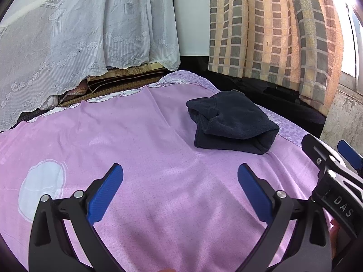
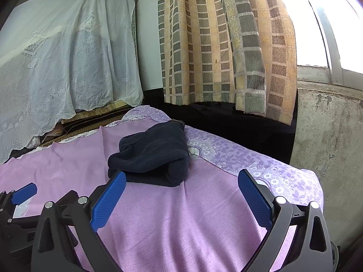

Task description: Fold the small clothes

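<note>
A dark navy garment [image 1: 231, 122] lies folded into a thick bundle on the pink sheet [image 1: 145, 149], toward the far right of the surface. My left gripper [image 1: 180, 172] hovers open over bare sheet, short of the bundle and to its left. From the right wrist view the same navy garment [image 2: 152, 156] sits just beyond my right gripper [image 2: 181, 178], which is open; its left fingertip [image 2: 119, 178] overlaps the bundle's near edge. Neither gripper holds anything. The right gripper also shows at the right edge of the left view, its blue pad [image 1: 349, 154] visible.
A lilac floral bedspread [image 2: 249, 158] shows under the pink sheet at the right. A white lace cloth [image 1: 68, 52] drapes furniture behind. A checked curtain [image 2: 215, 45] hangs by a bright window and a concrete wall [image 2: 329, 136]. A white round patch [image 1: 40, 188] marks the sheet.
</note>
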A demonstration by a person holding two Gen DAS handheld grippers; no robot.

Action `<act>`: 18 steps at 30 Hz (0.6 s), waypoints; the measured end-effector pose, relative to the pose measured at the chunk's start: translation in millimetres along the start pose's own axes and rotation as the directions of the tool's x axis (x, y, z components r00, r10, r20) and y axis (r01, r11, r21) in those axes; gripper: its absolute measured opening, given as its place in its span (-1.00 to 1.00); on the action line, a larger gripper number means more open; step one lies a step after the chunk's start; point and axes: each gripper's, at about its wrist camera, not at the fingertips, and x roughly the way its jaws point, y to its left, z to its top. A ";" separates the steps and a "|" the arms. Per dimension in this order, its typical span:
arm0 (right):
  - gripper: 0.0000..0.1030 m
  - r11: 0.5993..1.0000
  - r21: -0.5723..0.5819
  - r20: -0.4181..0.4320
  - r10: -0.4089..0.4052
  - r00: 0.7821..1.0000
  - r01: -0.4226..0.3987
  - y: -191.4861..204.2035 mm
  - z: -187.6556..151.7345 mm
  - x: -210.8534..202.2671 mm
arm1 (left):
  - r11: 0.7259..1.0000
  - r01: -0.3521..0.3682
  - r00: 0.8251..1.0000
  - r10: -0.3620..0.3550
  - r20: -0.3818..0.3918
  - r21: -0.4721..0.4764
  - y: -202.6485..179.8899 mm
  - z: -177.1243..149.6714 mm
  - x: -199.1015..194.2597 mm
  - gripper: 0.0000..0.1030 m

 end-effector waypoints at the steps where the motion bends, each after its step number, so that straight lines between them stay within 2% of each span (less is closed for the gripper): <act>1: 0.93 1.000 0.000 0.000 0.000 1.000 0.000 0.0 0.1 0.0 | 1.000 0.001 1.000 -0.001 0.000 0.000 -0.1 0.0 0.0 0.91; 18: 0.93 1.000 0.000 -0.002 0.000 1.000 0.000 -0.2 0.7 0.3 | 1.000 0.004 1.000 -0.004 -0.006 -0.002 0.3 -1.5 1.4 0.91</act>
